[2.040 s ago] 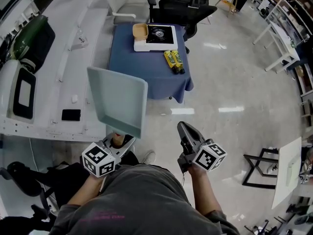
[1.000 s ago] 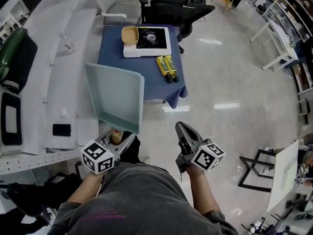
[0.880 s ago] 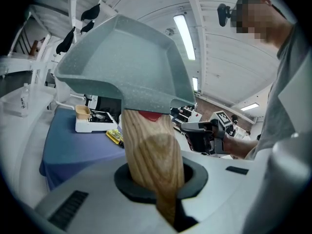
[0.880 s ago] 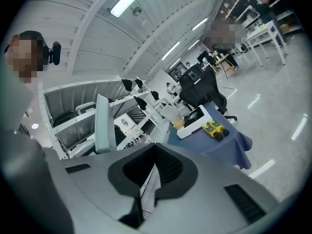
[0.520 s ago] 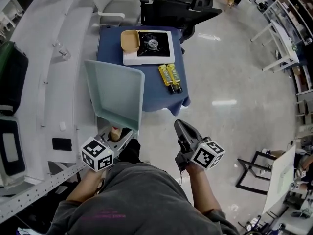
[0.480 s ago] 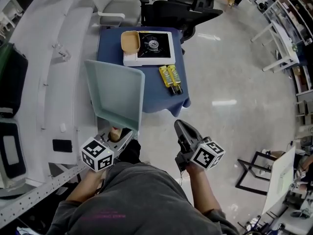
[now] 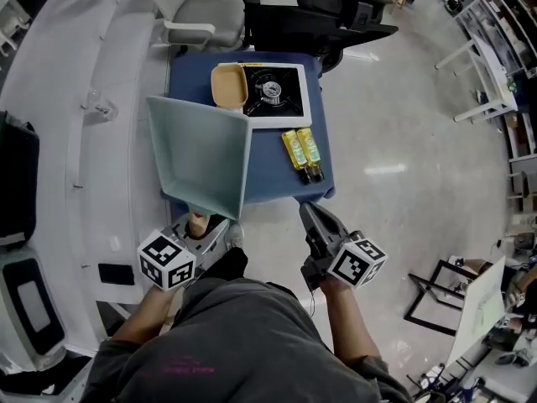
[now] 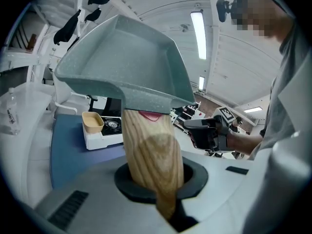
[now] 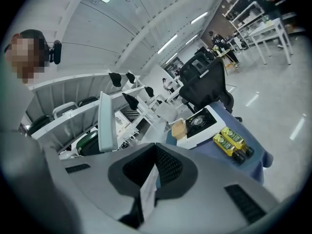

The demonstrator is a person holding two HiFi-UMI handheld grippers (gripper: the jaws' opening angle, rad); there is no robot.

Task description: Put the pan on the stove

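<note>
A square grey-green pan (image 7: pixel 201 162) with a wooden handle (image 7: pixel 198 223) is held up in the air, tilted on edge, and my left gripper (image 7: pixel 202 227) is shut on that handle. In the left gripper view the pan (image 8: pixel 131 67) fills the top and the handle (image 8: pixel 151 155) runs down between the jaws. The stove (image 7: pixel 274 91), a white portable burner, sits on the blue table (image 7: pixel 189 74) just beyond the pan. My right gripper (image 7: pixel 307 214) is shut and holds nothing, low at the right over the floor. The right gripper view shows the pan (image 9: pixel 107 123) edge-on and the stove (image 9: pixel 200 123).
A beige bowl (image 7: pixel 228 86) rests on the stove's left part. Two yellow bottles (image 7: pixel 304 154) lie on the table's right side. A black office chair (image 7: pixel 336 15) and a white chair (image 7: pixel 197 11) stand behind the table. A long white counter (image 7: pixel 75 141) runs along the left.
The table and stove have come nearer and lower in the head view as the person walked toward them. The pan stays in the left gripper; the right gripper keeps its pose.
</note>
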